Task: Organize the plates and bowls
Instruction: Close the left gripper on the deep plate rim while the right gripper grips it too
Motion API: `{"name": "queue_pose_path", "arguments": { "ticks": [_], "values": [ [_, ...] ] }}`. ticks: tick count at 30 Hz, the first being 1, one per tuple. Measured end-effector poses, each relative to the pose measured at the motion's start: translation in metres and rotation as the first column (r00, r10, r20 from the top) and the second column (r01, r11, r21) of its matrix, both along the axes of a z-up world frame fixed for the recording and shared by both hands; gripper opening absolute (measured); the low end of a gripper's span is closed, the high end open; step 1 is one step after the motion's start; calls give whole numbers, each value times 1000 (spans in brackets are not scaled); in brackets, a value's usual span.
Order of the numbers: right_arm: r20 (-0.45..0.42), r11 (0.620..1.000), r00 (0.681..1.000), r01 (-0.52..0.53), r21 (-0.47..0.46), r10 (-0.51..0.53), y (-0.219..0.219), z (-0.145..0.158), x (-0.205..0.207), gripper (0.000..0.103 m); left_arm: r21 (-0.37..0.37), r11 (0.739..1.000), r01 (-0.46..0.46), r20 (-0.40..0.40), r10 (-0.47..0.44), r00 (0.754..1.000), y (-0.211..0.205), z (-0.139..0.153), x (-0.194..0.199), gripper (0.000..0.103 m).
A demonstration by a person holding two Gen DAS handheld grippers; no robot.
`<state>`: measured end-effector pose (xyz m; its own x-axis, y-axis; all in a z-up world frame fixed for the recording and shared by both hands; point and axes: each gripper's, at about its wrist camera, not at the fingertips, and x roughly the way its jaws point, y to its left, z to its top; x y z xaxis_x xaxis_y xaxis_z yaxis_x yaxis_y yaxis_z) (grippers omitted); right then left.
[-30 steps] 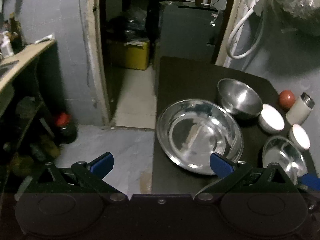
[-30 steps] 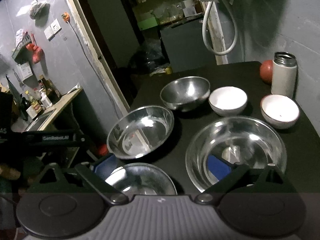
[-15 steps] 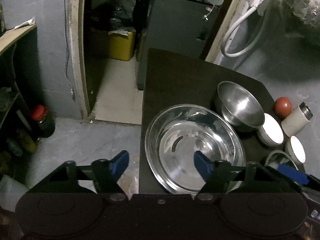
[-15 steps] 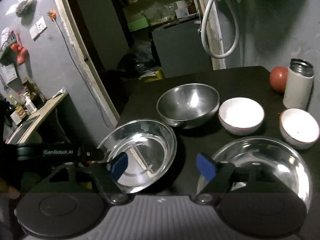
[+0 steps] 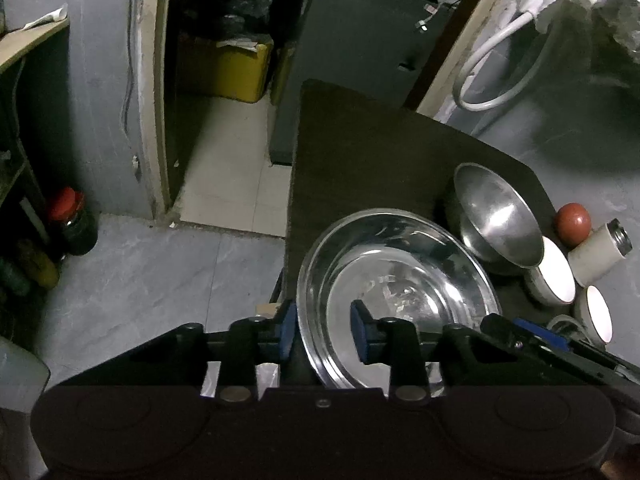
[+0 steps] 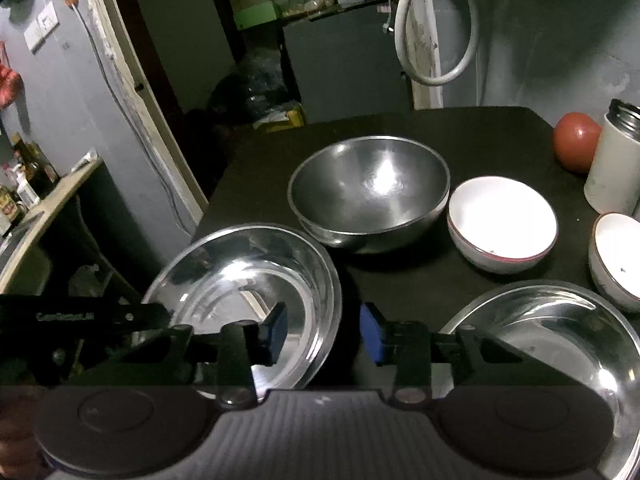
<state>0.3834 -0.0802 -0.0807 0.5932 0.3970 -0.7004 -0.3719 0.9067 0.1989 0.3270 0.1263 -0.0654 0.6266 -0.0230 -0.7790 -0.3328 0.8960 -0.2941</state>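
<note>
Black left gripper [image 5: 324, 334] and right gripper [image 6: 323, 334], blue-padded jaws (silver pivot screws, grey ribbed housing)

A red ball [image 6: 576, 142] beside a white flask [image 6: 614, 160]; yellow bin [image 5: 236, 70] beyond.

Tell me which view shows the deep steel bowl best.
The right wrist view: the deep steel bowl sits central, rim and interior fully visible. The left wrist view shows it smaller, off to the right, seen obliquely.
</note>
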Motion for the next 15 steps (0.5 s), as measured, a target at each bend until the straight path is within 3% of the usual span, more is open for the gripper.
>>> {"name": "queue_pose_path", "arguments": {
  "ticks": [6,10,15],
  "values": [
    [-30,1000,1000,-6,-17,5,6,-9,6,26,-7,1000,-19,-23,19,1000,6,-6,0,9],
    [-51,1000,999,-13,-24,11,8,-14,6,16,6,1000,-12,-26,12,1000,6,-5,0,9],
    [-51,1000,999,-7,-13,6,7,-15,3,15,14,1000,-7,-22,8,1000,5,-5,-2,8]
  ]
}}
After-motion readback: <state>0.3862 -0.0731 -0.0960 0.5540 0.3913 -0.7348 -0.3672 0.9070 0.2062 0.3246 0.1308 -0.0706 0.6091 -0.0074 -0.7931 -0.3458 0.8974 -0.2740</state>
